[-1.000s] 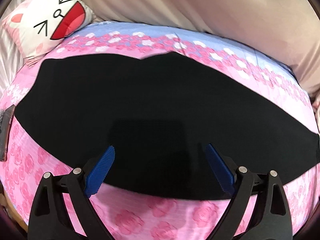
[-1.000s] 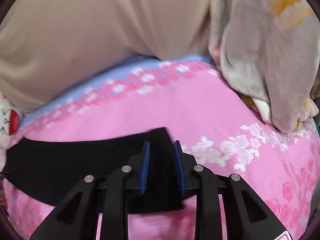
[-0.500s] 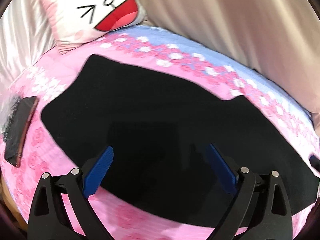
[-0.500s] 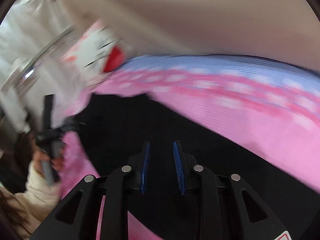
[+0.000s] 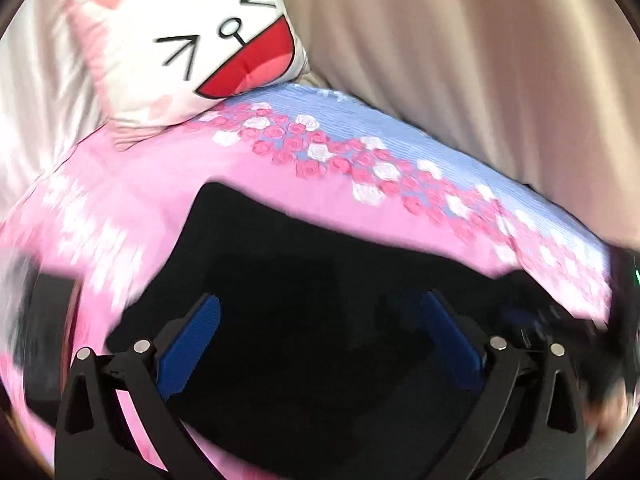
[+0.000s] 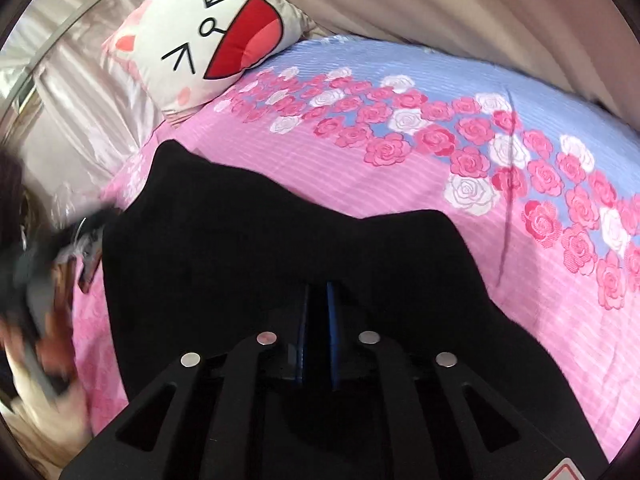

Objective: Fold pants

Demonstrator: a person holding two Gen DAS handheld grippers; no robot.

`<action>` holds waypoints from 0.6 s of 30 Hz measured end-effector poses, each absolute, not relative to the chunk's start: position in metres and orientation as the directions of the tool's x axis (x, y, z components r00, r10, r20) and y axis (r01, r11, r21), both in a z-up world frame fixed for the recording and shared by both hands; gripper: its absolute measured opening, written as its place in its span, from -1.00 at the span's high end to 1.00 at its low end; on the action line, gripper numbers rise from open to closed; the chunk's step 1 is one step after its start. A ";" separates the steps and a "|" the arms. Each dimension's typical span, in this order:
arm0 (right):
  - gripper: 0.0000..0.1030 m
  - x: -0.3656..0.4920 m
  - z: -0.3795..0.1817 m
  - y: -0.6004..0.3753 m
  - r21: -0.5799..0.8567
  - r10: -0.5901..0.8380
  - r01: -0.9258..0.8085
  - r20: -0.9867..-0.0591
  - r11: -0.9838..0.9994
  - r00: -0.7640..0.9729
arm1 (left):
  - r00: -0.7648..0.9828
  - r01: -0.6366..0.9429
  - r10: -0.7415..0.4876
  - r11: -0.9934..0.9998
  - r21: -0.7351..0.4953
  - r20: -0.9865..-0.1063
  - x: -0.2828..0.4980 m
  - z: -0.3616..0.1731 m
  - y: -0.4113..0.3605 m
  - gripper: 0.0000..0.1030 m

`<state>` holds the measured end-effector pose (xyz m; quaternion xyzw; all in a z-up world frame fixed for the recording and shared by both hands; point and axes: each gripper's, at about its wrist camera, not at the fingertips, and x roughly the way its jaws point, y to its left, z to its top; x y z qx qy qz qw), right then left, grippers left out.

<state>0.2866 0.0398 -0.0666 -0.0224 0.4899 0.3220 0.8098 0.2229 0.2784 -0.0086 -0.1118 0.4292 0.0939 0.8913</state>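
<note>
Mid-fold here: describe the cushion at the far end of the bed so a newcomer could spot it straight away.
Start from the pink rose-print bedspread with the black pants spread on it. Follow its blue band to the far left corner, where the cushion leans by the beige curtain. It is the only white thing there, printed with a cartoon cat face and a wide red mouth.

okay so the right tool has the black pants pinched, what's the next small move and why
Probably lay the pinched end down on the layer beneath, then release. The right tool is shut on the black pants, doubled over on the pink bedspread; the left tool hangs open above them.
</note>
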 end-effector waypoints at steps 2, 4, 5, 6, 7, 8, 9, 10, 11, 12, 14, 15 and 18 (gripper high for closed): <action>0.95 0.286 -0.066 0.041 0.256 0.486 -0.541 -0.806 0.801 0.338 | 0.509 -0.324 0.178 0.946 0.005 -0.842 0.266 -0.036 0.288 -0.91; 1.00 0.294 -0.068 0.034 0.276 0.488 -0.506 -0.798 0.817 0.353 | 0.453 -0.348 0.228 0.935 0.064 -0.862 0.291 -0.058 0.293 -0.91; 1.00 0.300 -0.071 0.024 0.331 0.509 -0.452 -0.783 0.828 0.357 | 0.466 -0.351 0.256 0.932 0.089 -0.847 0.296 -0.056 0.291 -0.91; 1.00 0.302 -0.069 0.018 0.372 0.526 -0.415 -0.768 0.830 0.364 | 0.465 -0.355 0.272 0.929 0.104 -0.842 0.300 -0.053 0.289 -0.91; 0.84 0.302 -0.065 0.016 0.387 0.538 -0.406 -0.753 0.828 0.379 | 0.471 -0.362 0.291 0.925 0.119 -0.833 0.303 -0.049 0.286 -0.91; 0.81 0.299 -0.062 0.020 0.379 0.542 -0.421 -0.745 0.824 0.389 | 0.476 -0.373 0.334 0.914 0.157 -0.813 0.308 -0.047 0.283 -0.91; 0.73 0.298 -0.061 0.026 0.346 0.529 -0.445 -0.749 0.826 0.399 | 0.457 -0.391 0.383 0.897 0.206 -0.803 0.313 -0.049 0.283 -0.91; 0.78 0.299 -0.064 0.031 0.311 0.500 -0.450 -0.768 0.837 0.399 | 0.428 -0.404 0.414 0.883 0.240 -0.804 0.316 -0.052 0.284 -0.91; 0.80 0.303 -0.069 0.032 0.301 0.481 -0.440 -0.788 0.846 0.386 | 0.408 -0.412 0.403 0.882 0.229 -0.819 0.315 -0.053 0.286 -0.90; 0.78 0.302 -0.066 0.027 0.328 0.491 -0.417 -0.781 0.848 0.386 | 0.421 -0.422 0.377 0.886 0.190 -0.825 0.307 -0.047 0.288 -0.89; 0.63 0.286 -0.047 0.010 0.336 0.500 -0.405 -0.754 0.851 0.426 | 0.492 -0.423 0.328 0.900 0.109 -0.806 0.277 -0.025 0.290 -0.89; 0.63 0.269 -0.036 -0.003 0.315 0.500 -0.420 -0.729 0.851 0.468 | 0.526 -0.418 0.317 0.905 0.085 -0.789 0.260 -0.013 0.289 -0.90; 0.28 0.221 -0.023 -0.063 0.275 0.462 -0.388 -0.690 0.880 0.557 | 0.643 -0.370 0.271 0.929 0.019 -0.716 0.204 0.022 0.271 -0.90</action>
